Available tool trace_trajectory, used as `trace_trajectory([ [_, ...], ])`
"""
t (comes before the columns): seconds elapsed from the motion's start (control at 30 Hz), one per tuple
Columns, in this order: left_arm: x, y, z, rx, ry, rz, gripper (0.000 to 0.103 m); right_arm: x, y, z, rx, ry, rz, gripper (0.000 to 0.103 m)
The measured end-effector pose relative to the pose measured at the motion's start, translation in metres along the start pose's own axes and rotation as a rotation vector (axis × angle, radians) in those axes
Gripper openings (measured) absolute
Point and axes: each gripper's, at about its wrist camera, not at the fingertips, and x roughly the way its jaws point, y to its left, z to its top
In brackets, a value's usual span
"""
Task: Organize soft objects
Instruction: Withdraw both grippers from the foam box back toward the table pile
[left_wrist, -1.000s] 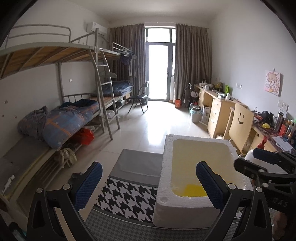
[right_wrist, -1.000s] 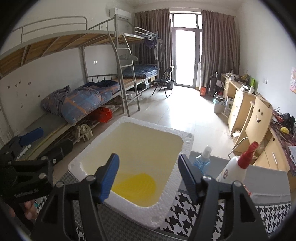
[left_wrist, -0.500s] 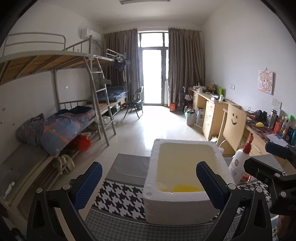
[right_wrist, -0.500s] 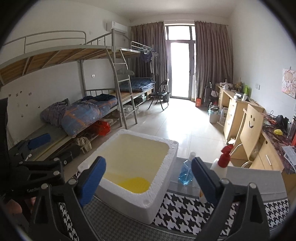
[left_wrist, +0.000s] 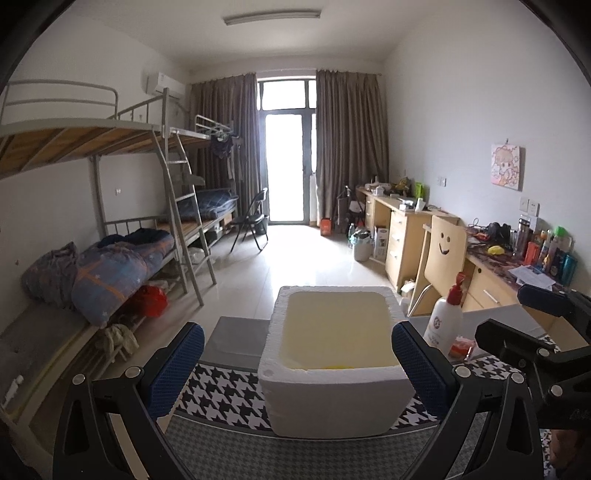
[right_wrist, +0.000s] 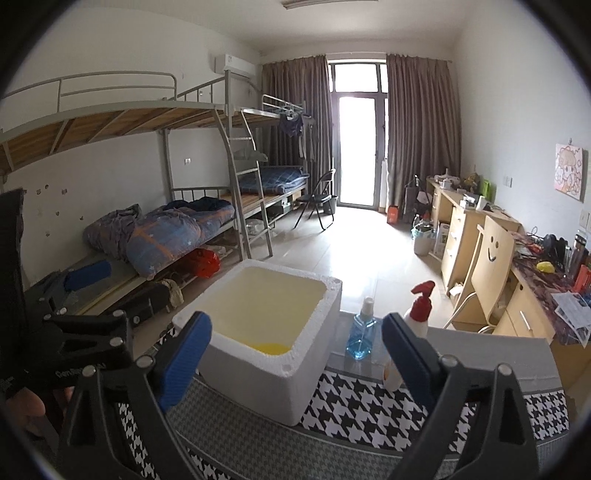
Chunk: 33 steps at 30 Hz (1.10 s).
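Note:
A white foam box (left_wrist: 332, 391) stands on the houndstooth cloth in front of both grippers. At its bottom lies a yellow soft thing (left_wrist: 334, 366), mostly hidden by the near wall in the left wrist view. The right wrist view shows more of the yellow thing (right_wrist: 269, 348) inside the box (right_wrist: 258, 384). My left gripper (left_wrist: 297, 350) is open, held back from the box's near side, with nothing between its blue pads. My right gripper (right_wrist: 295, 336) is open wide and empty, near the box's right front corner.
A white spray bottle with a red trigger (right_wrist: 419, 306) and a blue glass bottle (right_wrist: 360, 339) stand right of the box. The cloth-covered table (right_wrist: 369, 406) ends just behind them. Bunk beds with bedding (left_wrist: 118, 266) line the left wall, desks (left_wrist: 402, 229) the right.
Both grippers have drawn back and risen from the box, which now looks smaller and farther. The right gripper's jaws have widened. The spray bottle has come into the left wrist view.

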Motion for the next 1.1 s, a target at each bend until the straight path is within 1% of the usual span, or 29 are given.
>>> trace_trajectory([
  [0.2,-0.011,-0.005,-0.006,-0.002,-0.004,-0.025,0.102,-0.018,-0.004,-0.007,0.005,-0.022,-0.01,0.096],
  [0.63,-0.035,-0.026,-0.017,0.033,-0.042,-0.087,0.102,-0.049,-0.003,-0.023,-0.001,-0.059,-0.036,0.096],
  [0.77,-0.043,-0.029,-0.02,0.027,-0.055,-0.1,0.102,-0.059,-0.007,-0.029,0.009,-0.071,-0.037,0.096],
  [1.1,-0.057,-0.034,-0.031,0.041,-0.059,-0.155,0.102,-0.084,-0.01,-0.049,-0.012,-0.103,-0.081,0.096],
])
